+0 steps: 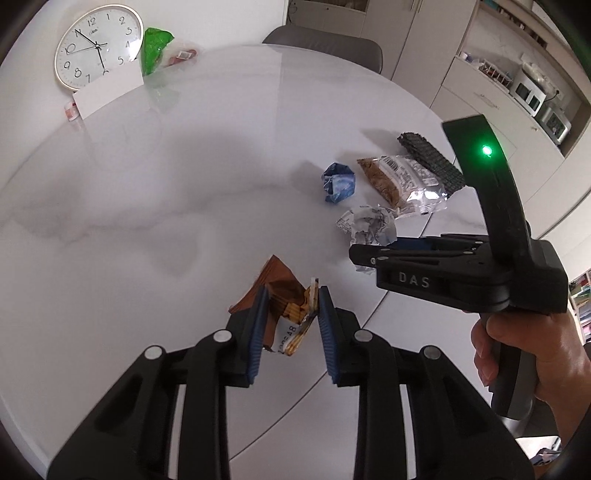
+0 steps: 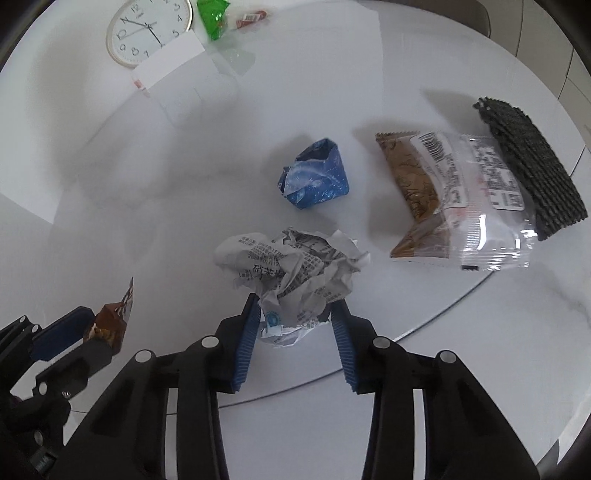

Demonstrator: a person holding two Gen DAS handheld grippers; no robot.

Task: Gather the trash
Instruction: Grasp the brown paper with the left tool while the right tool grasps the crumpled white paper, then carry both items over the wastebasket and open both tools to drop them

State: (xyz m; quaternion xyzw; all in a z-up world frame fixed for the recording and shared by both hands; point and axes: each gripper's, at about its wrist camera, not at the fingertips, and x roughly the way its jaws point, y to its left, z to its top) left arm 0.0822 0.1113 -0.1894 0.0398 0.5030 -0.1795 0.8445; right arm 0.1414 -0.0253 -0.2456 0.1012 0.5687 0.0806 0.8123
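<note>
My left gripper (image 1: pixel 291 295) is shut on a crumpled brown wrapper (image 1: pixel 284 291), which also shows at the left of the right wrist view (image 2: pixel 110 321). My right gripper (image 2: pixel 293 306) is closed around the near part of a crumpled white printed paper (image 2: pixel 291 262), which shows in the left wrist view (image 1: pixel 367 225) too. A crumpled blue wrapper (image 2: pixel 314 175) lies just beyond the paper. A clear snack bag with brown contents (image 2: pixel 450 195) lies to the right, beside a black textured pad (image 2: pixel 528 162).
All of this is on a white round marble table (image 2: pixel 184 184). At its far left are a wall clock (image 2: pixel 147 29), a white card (image 2: pixel 170 62), a green wrapper (image 2: pixel 214 16) and a small red packet (image 2: pixel 251 16). A grey chair (image 1: pixel 325 44) stands behind.
</note>
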